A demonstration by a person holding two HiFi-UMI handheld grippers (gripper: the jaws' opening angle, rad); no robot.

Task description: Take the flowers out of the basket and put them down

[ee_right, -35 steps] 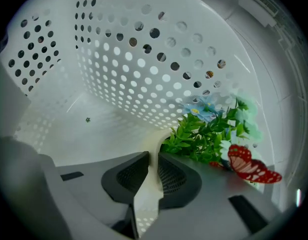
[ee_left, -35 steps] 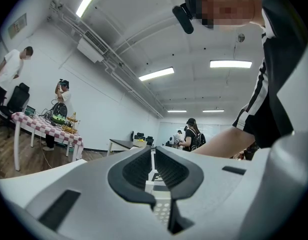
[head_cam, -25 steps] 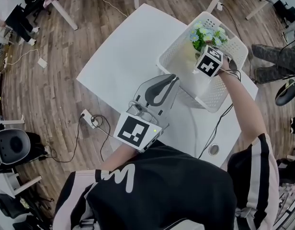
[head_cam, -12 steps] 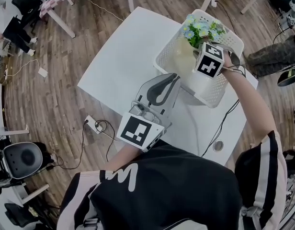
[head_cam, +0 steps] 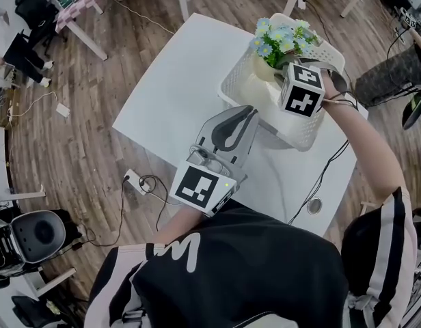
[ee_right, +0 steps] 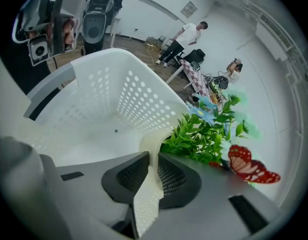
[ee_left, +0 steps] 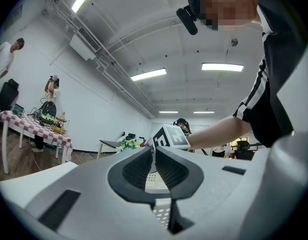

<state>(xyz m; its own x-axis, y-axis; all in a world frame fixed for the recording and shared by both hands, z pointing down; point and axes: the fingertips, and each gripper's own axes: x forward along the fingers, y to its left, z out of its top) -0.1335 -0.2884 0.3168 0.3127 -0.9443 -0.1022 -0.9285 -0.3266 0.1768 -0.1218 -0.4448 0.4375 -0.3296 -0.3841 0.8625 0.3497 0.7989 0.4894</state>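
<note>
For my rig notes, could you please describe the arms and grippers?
The left gripper and right gripper are light grey plastic tongs with dark ribbed pads; each carries a white cube with black square markers. A black cable trails from the right one. The person wears a black top with pale striped short sleeves.

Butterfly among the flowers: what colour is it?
The butterfly is red-orange with dark edges, beside the flowers; clearest in the right gripper view.
</note>
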